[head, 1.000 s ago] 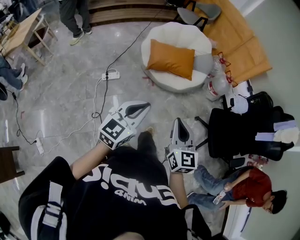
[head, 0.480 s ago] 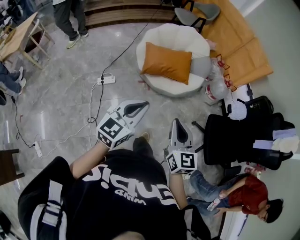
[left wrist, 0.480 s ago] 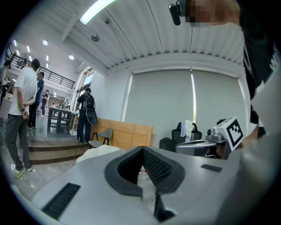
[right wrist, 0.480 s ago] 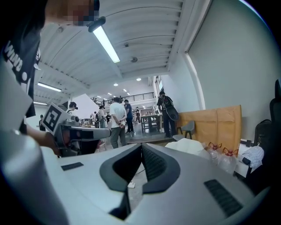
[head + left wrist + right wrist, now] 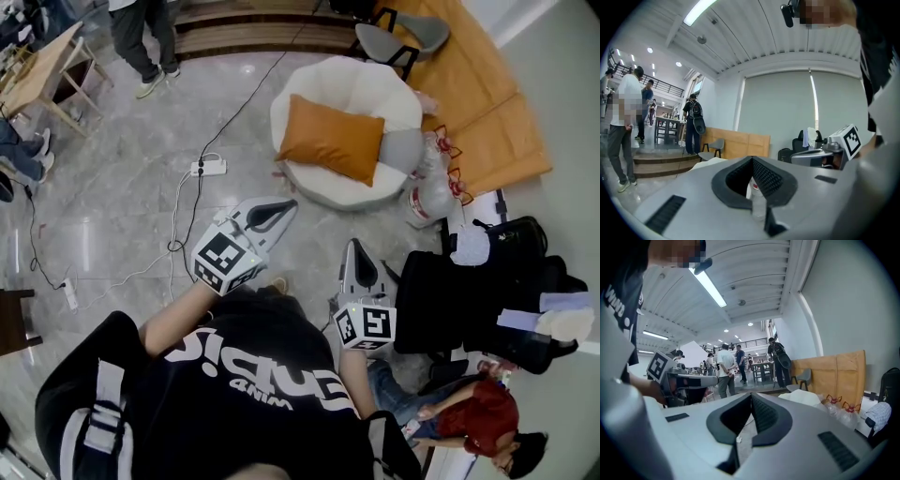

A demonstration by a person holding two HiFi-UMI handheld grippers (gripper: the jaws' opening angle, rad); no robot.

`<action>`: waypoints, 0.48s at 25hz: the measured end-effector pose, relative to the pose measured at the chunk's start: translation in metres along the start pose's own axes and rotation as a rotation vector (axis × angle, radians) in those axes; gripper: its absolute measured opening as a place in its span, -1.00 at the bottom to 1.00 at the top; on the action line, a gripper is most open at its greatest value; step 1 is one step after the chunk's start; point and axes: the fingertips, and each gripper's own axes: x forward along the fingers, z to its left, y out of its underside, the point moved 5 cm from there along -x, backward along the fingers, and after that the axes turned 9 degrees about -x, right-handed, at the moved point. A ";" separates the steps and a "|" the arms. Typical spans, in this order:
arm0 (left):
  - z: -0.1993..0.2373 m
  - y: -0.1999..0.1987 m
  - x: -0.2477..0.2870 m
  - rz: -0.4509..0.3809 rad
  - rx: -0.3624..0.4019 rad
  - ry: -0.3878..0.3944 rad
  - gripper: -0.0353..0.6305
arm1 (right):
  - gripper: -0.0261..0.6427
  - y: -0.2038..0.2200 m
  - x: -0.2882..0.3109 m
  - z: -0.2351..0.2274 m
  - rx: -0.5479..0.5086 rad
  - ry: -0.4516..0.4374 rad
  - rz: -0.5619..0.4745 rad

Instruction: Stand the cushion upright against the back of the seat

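Observation:
An orange cushion (image 5: 331,139) lies flat on a round white seat (image 5: 370,86) at the top middle of the head view, partly over a grey cushion (image 5: 404,150). My left gripper (image 5: 286,203) is shut and empty, well short of the seat, below and left of it. My right gripper (image 5: 354,246) is shut and empty too, below the seat over the floor. In the right gripper view the white seat (image 5: 802,397) shows beyond the shut jaws. In the left gripper view only a sliver of the seat (image 5: 707,162) shows left of the jaws.
A power strip (image 5: 209,168) and cables lie on the marble floor left of the seat. Clear bottles (image 5: 431,195) stand right of it, then a black office chair (image 5: 469,291). A seated person (image 5: 473,419) is at lower right. A grey chair (image 5: 394,39) and wooden panels stand behind.
The seat and cushion have slid lower and slightly left in the head view as I walk toward them. Both grippers stay shut and keep their place before me.

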 end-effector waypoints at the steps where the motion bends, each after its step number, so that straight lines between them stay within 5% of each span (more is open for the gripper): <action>1: 0.001 -0.001 0.004 -0.003 0.000 -0.010 -0.87 | -0.86 0.000 0.003 -0.005 0.000 -0.008 -0.001; 12: 0.016 -0.006 0.026 -0.012 -0.011 -0.082 -0.87 | -0.86 0.006 0.030 -0.029 0.013 -0.066 0.007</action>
